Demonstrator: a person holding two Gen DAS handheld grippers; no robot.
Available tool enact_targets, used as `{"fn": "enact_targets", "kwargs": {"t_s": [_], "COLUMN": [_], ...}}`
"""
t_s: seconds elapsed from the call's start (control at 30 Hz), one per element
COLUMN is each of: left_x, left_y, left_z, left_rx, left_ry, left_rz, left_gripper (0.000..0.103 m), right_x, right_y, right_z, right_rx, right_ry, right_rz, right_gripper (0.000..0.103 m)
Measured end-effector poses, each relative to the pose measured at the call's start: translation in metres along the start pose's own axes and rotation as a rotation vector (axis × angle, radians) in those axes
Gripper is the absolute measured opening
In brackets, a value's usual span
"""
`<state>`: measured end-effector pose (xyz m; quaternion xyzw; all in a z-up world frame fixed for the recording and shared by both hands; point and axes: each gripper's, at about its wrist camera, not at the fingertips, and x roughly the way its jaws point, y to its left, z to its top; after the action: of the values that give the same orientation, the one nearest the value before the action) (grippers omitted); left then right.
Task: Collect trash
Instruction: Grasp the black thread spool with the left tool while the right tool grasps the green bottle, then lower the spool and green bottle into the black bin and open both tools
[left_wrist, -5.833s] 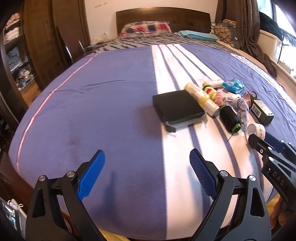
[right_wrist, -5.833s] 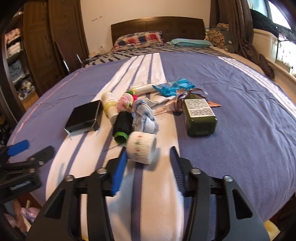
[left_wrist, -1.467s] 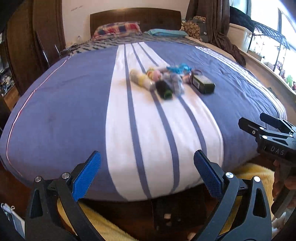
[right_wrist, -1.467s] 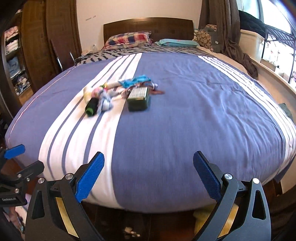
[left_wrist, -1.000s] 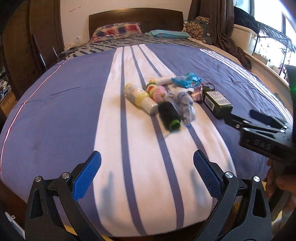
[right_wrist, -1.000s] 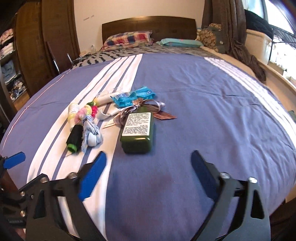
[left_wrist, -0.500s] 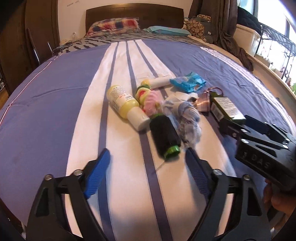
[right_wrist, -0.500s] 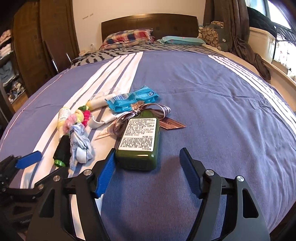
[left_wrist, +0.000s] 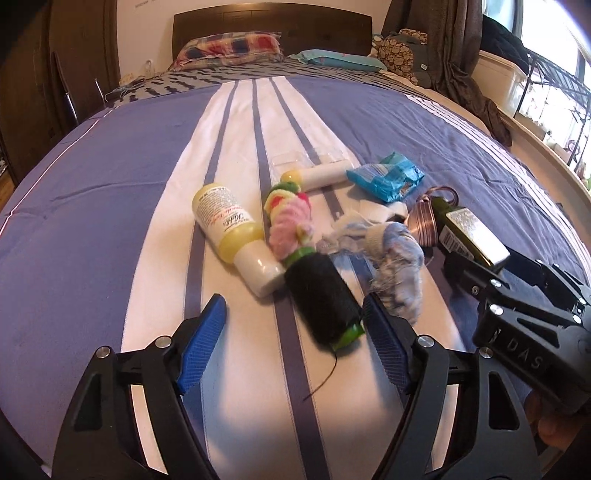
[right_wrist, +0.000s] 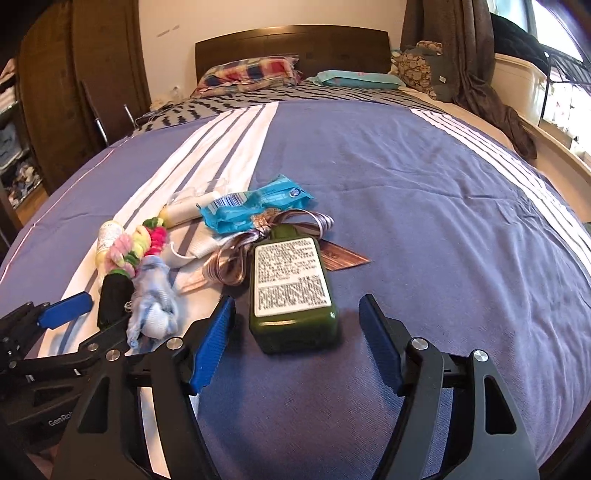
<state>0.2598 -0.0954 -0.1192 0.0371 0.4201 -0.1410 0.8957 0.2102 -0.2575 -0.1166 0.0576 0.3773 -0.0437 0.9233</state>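
Between the blue pads of the left gripper (left_wrist: 293, 339), w/ jaws about two-thirds open & gripping nothing, lies the near end of a black thread spool (left_wrist: 320, 297) w/ a green rim. Spool sits close to the right pad but whether it touches can't be told; a loose thread trails from it toward the camera. Left pad stands apart, over bare white stripe of the bedspread (left_wrist: 92, 206).

Just beyond the jaws: a yellow lotion bottle (left_wrist: 233, 236), white cap nearest, left of the spool; a pink & yellow hair-tie bundle (left_wrist: 290, 223) right behind the spool; a blue-white rag wad (left_wrist: 391, 247) to the right. Further: a white tube (left_wrist: 321, 175), then a blue wrapper (left_wrist: 386, 177).

Right gripper (right_wrist: 297, 336) jaws likewise part-open, holding nothing. A green flat bottle (right_wrist: 291, 291) w/ white label lies lengthwise, its base reaching in between the pads, gap on both sides, nearer the left pad. Behind it: a striped ribbon (right_wrist: 236, 258) & a brown card (right_wrist: 341, 256) poking out right. Past those, same blue wrapper (right_wrist: 255, 206). Left of the jaws: rag wad (right_wrist: 155, 299), spool (right_wrist: 114, 299), hair ties (right_wrist: 138, 243).

Far off beyond everything: a plaid pillow (right_wrist: 247, 74) & dark headboard (right_wrist: 291, 44).
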Motion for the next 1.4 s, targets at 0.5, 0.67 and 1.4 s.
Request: {"fn": "enact_targets", "kwargs": {"t_s": [0.5,0.67,1.4], "left_x": [-0.013,-0.032,-0.150], "left_y": [0.014,0.015,0.004], "left_z": [-0.012,-0.031,-0.120], "left_rx": [-0.007,0.018,0.023], "left_ry": [0.018,0.016,-0.061], "left_rz": [-0.036,-0.041,-0.073], "left_gripper": [0.026,0.026,0.025], "right_x": [-0.004,-0.022,-0.152], "right_y": [-0.002,-0.003,0.010], "right_z": [-0.008,-0.024,-0.096], "right_rx": [-0.015,-0.023,-0.027], "right_ry": [0.009,0.010,-0.081], "right_rz": [0.001,0.009,0.101], "right_gripper": [0.045,0.045,0.044]}}
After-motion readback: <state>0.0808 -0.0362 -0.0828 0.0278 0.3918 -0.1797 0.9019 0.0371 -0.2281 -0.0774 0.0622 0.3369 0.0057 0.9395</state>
